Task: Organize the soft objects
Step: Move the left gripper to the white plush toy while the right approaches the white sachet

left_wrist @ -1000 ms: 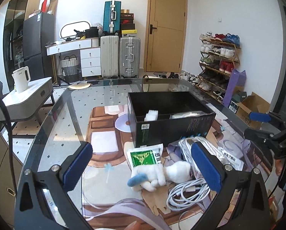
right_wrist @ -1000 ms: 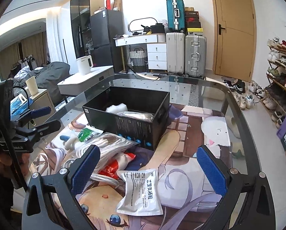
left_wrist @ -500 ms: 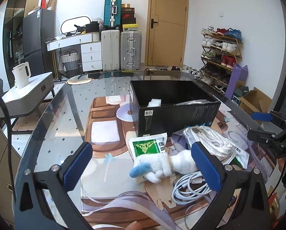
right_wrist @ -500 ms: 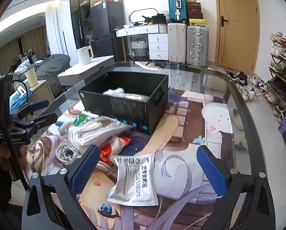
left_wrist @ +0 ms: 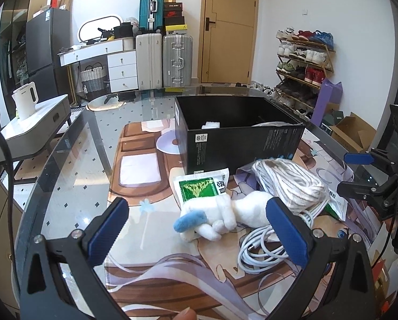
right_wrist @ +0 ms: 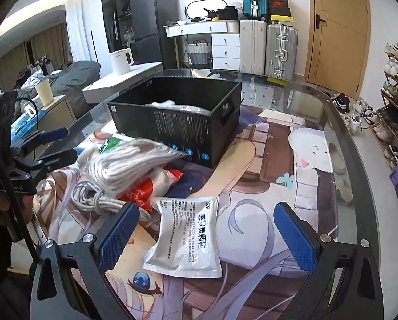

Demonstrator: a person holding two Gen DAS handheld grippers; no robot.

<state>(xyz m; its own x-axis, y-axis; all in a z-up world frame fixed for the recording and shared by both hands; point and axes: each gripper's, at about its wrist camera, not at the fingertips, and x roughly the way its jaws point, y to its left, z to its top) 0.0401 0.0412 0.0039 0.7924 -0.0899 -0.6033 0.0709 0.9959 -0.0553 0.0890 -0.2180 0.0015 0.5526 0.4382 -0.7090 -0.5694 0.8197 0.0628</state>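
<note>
A white plush toy with a blue tip point(left_wrist: 220, 214) lies on the printed mat, between the jaws of my open left gripper point(left_wrist: 199, 229). A green sachet point(left_wrist: 201, 186) lies behind it. A bagged white rope bundle point(left_wrist: 289, 181) and a white cable coil point(left_wrist: 262, 248) lie to its right. A black box point(left_wrist: 238, 138) stands behind, holding white soft items. In the right wrist view my open right gripper point(right_wrist: 206, 234) hovers over a silver sachet point(right_wrist: 188, 240); the rope bundle point(right_wrist: 129, 165), a red-white packet point(right_wrist: 148, 189) and the box point(right_wrist: 177, 122) lie beyond.
The glass table edge point(right_wrist: 358, 160) curves on the right. The other gripper shows at the right in the left wrist view point(left_wrist: 377, 181) and at the left in the right wrist view point(right_wrist: 33, 160). A dark blue cloth point(right_wrist: 185, 184) lies by the box.
Both grippers have moved lower and closer to the items on the mat. The plush toy now sits between the left jaws; the silver sachet sits between the right jaws.
</note>
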